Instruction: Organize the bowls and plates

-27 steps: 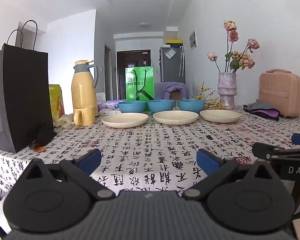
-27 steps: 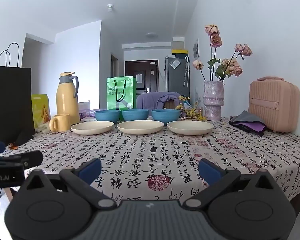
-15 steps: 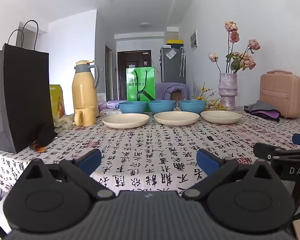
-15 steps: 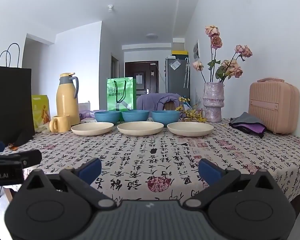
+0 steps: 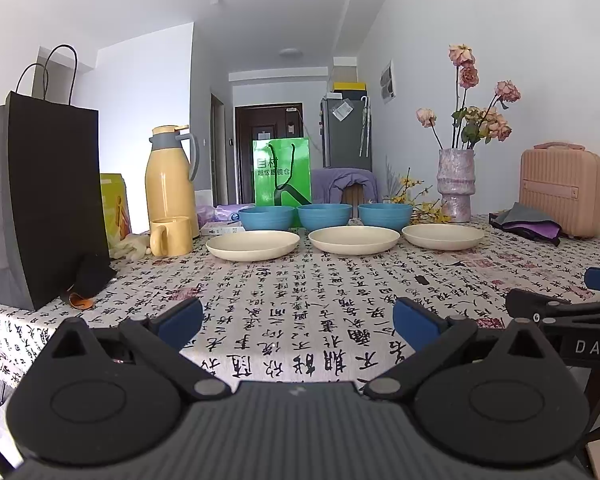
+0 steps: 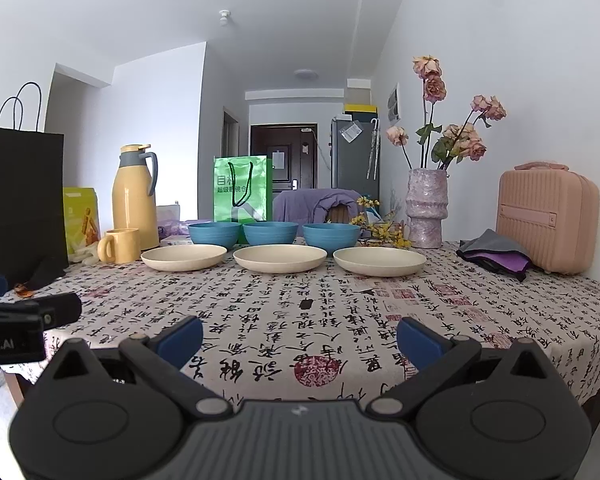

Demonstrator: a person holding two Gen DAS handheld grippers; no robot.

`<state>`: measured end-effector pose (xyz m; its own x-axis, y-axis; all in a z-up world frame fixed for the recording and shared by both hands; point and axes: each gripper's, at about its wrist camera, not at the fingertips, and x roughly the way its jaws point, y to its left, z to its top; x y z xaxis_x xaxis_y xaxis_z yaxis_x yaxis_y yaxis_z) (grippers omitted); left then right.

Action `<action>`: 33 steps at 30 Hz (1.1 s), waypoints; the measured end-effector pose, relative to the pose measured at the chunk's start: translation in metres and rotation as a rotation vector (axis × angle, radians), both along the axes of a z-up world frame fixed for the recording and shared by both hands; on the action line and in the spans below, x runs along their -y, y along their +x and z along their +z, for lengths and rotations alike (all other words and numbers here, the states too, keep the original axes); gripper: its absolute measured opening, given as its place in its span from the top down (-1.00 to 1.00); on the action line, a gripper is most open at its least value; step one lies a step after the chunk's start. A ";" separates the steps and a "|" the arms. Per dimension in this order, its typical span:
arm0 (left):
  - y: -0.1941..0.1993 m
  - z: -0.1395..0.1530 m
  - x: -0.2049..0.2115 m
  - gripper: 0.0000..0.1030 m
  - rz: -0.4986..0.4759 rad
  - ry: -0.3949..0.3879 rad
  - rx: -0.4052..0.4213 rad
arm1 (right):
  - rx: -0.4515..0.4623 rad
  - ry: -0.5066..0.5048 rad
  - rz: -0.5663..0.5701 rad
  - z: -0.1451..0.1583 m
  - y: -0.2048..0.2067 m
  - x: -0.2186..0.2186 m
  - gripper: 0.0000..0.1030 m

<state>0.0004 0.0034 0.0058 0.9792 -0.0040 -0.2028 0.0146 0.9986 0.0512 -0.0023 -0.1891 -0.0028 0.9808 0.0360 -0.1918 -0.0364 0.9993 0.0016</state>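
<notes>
A table (image 5: 300, 320) with a calligraphy-print cloth fills the lower frame, a hallway behind it; at the centre stand three blue bowls (image 5: 326, 217) in a row, and three cream plates (image 5: 354, 240) just in front; the left gripper (image 5: 298, 318) and right gripper (image 6: 300, 338) are wide apart, holding nothing

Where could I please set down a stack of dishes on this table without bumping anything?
The widest bare stretch of patterned tablecloth lies between the three cream plates and both open grippers. Another lies right of the plates, before the folded purple cloth. It is crowded behind: three blue bowls, yellow mug, black paper bag.
</notes>
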 end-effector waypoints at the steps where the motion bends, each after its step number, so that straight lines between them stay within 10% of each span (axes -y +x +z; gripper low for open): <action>1: -0.001 0.000 0.000 -1.00 -0.001 0.000 0.001 | 0.000 0.000 -0.002 0.000 0.000 0.000 -1.00; 33: -0.001 -0.001 0.000 -1.00 -0.005 0.001 0.002 | -0.012 0.004 -0.001 0.000 0.002 -0.002 -1.00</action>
<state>-0.0009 0.0029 0.0051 0.9795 -0.0084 -0.2010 0.0194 0.9984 0.0527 -0.0004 -0.1871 -0.0032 0.9784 0.0356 -0.2034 -0.0351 0.9994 0.0064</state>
